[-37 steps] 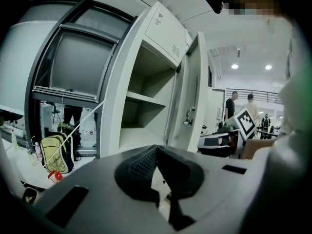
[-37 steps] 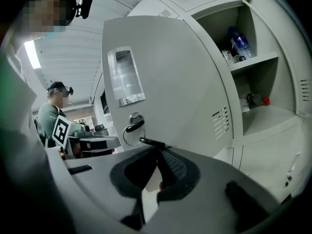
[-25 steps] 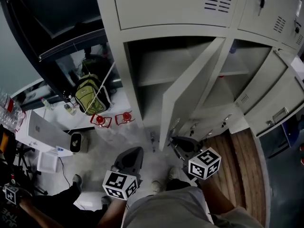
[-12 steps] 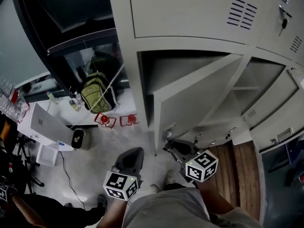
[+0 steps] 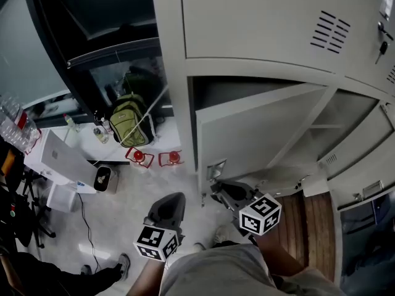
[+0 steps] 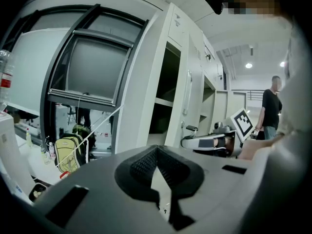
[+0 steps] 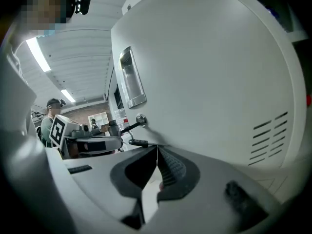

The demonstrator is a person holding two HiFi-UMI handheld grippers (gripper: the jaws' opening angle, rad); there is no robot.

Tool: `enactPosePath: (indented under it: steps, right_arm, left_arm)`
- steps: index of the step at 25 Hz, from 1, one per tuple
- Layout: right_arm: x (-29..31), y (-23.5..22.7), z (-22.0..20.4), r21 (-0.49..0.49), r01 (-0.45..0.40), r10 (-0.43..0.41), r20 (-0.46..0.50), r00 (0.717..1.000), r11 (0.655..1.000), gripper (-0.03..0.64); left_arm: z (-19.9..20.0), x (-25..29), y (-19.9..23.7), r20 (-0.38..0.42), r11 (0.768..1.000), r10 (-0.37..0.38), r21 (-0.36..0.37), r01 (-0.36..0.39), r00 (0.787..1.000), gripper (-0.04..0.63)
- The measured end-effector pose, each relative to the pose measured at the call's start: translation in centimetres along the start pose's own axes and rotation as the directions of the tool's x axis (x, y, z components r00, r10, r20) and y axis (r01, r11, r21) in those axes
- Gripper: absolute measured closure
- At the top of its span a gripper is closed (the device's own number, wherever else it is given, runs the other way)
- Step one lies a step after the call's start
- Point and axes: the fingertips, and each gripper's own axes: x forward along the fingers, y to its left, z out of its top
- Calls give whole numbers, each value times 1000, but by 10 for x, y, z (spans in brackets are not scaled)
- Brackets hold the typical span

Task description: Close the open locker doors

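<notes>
Room: grey floor (image 5: 123, 208), tall lockers (image 5: 259, 29).
Door (image 5: 259, 134): half shut; our right tongs (image 5: 217, 189), closed and empty, are by it.
Left tongs (image 5: 173, 201): closed, empty.
Left to do: we think this door and other doors (image 5: 364, 165).

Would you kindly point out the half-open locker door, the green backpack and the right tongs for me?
half-open locker door (image 5: 259, 134), head view, middle of its panel.
green backpack (image 5: 131, 123), head view, its front panel.
right tongs (image 7: 157, 149), right gripper view, where the tips meet.
</notes>
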Motion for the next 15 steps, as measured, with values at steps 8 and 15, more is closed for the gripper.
enactPosePath:
  steps: [8,15]
  right_arm:
    - [11,-8,4,-5,-18,18,-13,1000,1000,589]
    - [19,-17,9,-7,-30,30,-15,999,1000,589]
  left_arm:
    - [4,4,6,3,1000,21,-5,-21,1000,581]
    - [3,5,12,0,999,51,-16,-51,999,581]
